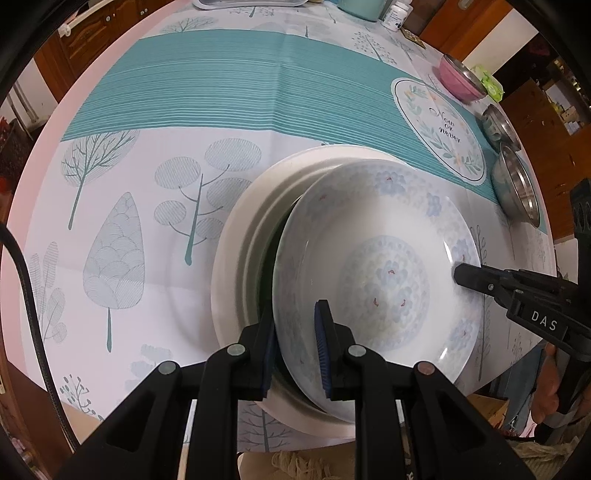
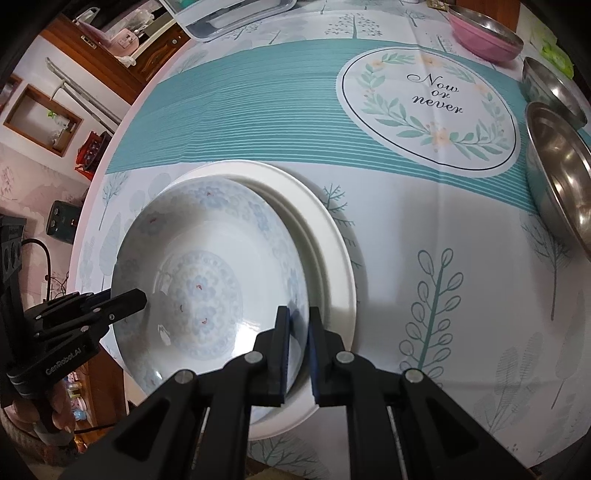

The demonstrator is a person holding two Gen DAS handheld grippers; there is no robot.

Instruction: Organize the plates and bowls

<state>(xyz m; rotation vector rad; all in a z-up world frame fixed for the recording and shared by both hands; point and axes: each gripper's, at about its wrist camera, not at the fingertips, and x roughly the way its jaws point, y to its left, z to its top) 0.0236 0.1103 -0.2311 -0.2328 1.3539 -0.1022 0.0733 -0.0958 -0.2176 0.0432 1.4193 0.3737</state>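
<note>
A: On the round table, what lies under everything?

B: A white and teal tree-printed tablecloth (image 1: pixel 184 110). Near its front edge sits a stack of plain white round plates (image 2: pixel 332 236).

A: And above the stack?

B: A white floral-patterned ceramic plate (image 1: pixel 369 229), tilted, resting partly on the stack.

A: Bowls?

B: Two stainless steel bowls (image 2: pixel 561 173) and a pink bowl with a steel lining (image 2: pixel 484 33) stand well apart, at the table's far right.

A: Gripper status?

B: Left gripper (image 1: pixel 299 350): nearly closed, clamping the floral plate's rim. Right gripper (image 2: pixel 297 354): nearly closed, clamping the opposite rim.
</note>
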